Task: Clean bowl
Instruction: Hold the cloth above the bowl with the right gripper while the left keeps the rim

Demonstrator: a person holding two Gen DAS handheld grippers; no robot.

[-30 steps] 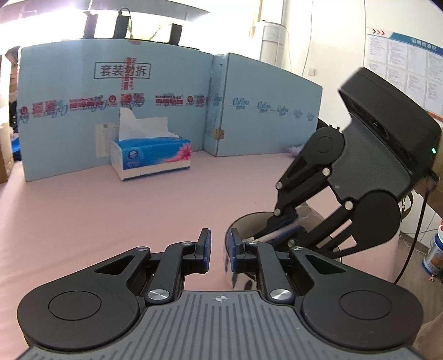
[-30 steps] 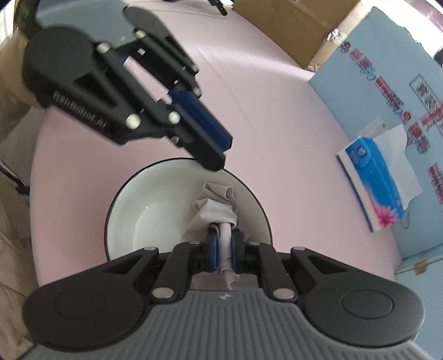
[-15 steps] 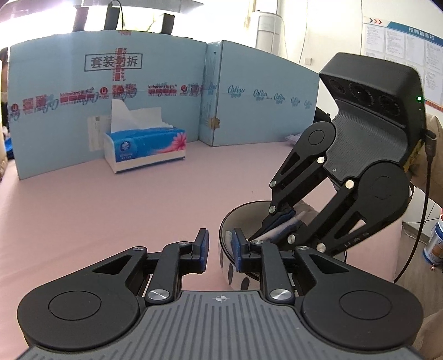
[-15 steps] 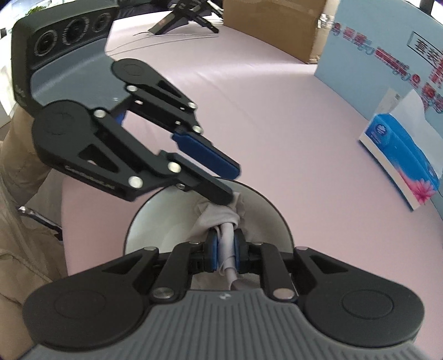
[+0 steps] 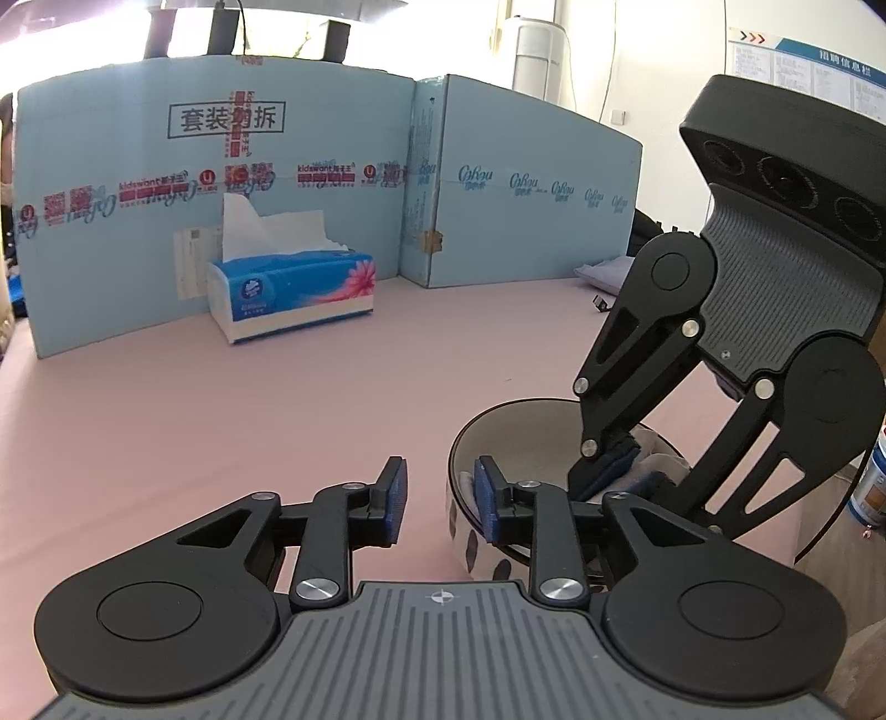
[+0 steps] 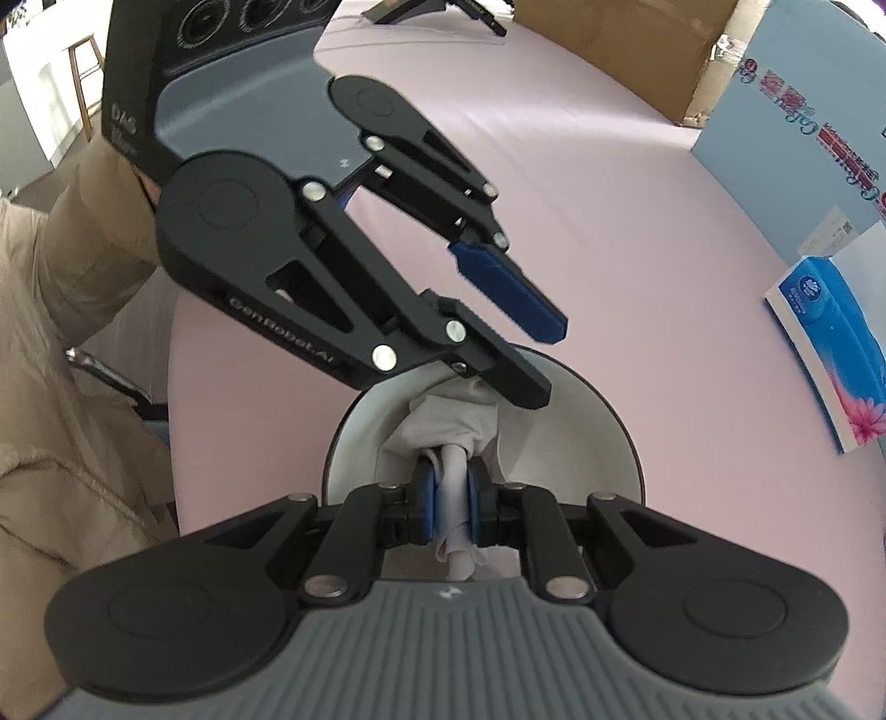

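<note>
A dark-rimmed bowl (image 5: 506, 423) with a white inside (image 6: 570, 437) stands on the pink table. My left gripper (image 5: 440, 498) straddles its near rim, one pad inside and one outside. Its jaws are opening and neither pad presses the wall. From the right wrist view the left gripper (image 6: 545, 360) hangs over the bowl's far edge. My right gripper (image 6: 451, 504) is shut on a bunched grey-white cloth (image 6: 454, 426) that lies against the bowl's inside. In the left wrist view the right gripper (image 5: 603, 471) reaches down into the bowl from the right.
A blue tissue box (image 5: 293, 293) (image 6: 830, 343) stands far back in front of light-blue cardboard panels (image 5: 221, 194). A brown carton (image 6: 626, 39) sits at the table's far side. A person's beige sleeve (image 6: 66, 387) is at the table edge. A small can (image 5: 875, 487) is beyond the right edge.
The left jaws have spread wider around the bowl's rim. The right gripper has tipped and shifted a little over the bowl, with the cloth still pinched in it.
</note>
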